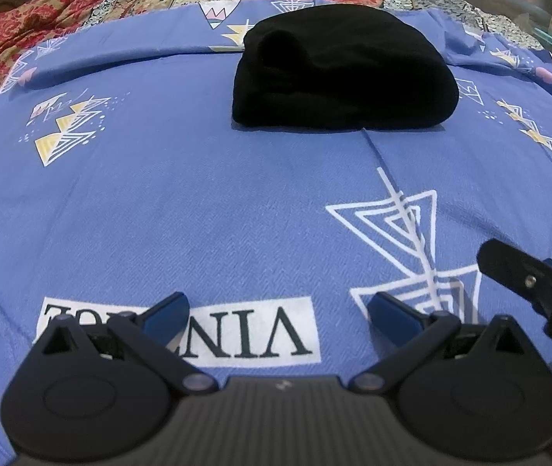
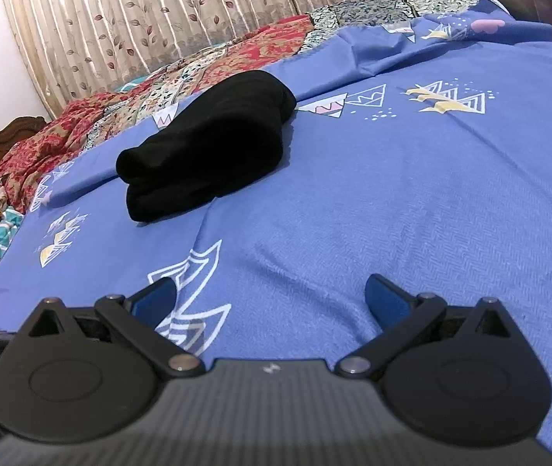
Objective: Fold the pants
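**Two grippers empty, pants already bundled**

Both grippers hung low over the blue printed bedsheet [image 1: 198,202], well short of the black pants [image 1: 344,73]. The left gripper [image 1: 278,308] had its blue-padded fingers [image 1: 167,310] spread wide with nothing between them; the right gripper [image 2: 270,297] was likewise wide open and held nothing. In the left wrist view, part of the right tool showed at the lower right edge.

The pants lay further up the sheet as a compact, thick bundle — several layers stacked, the near edge rounded — close to a red floral bedspread [image 1: 23,27] rumpled beyond the sheet. A leaf-patterned curtain [image 2: 140,19] hung behind.

Judged from this, the folding looked finished or nearly so, and the step in hand read as release and retreat. If anything remained, it would call for reaching forward to tidy or press the stack — the bulging top layer seemed the likeliest spot — without dragging the layers apart.
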The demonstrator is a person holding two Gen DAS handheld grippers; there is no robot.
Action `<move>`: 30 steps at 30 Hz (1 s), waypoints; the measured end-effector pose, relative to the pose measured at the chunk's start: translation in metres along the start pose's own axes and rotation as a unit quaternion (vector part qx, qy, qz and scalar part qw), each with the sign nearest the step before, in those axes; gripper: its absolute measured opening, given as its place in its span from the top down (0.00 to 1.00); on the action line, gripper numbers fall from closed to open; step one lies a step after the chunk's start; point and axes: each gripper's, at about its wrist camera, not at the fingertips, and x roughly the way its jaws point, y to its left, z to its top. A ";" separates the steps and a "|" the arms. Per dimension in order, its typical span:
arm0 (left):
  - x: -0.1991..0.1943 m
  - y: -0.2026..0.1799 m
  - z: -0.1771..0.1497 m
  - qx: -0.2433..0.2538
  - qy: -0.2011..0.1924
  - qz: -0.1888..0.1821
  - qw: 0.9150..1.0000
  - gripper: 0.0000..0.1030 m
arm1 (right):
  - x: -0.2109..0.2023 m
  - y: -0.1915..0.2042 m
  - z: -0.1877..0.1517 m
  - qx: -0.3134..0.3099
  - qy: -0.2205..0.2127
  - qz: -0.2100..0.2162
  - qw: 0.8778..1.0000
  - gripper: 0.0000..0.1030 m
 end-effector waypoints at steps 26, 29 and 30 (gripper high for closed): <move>-0.072 -0.039 -0.007 0.023 -0.024 0.045 0.998 0.00 | -0.057 -0.026 0.005 0.014 -0.044 0.031 0.998 0.00; -0.082 -0.038 -0.005 0.015 -0.025 0.042 0.999 0.00 | -0.057 -0.025 0.006 0.025 -0.043 0.040 0.998 0.00; -0.085 -0.038 -0.004 0.016 -0.027 0.042 0.999 0.00 | -0.059 -0.023 0.006 0.026 -0.045 0.043 0.998 0.00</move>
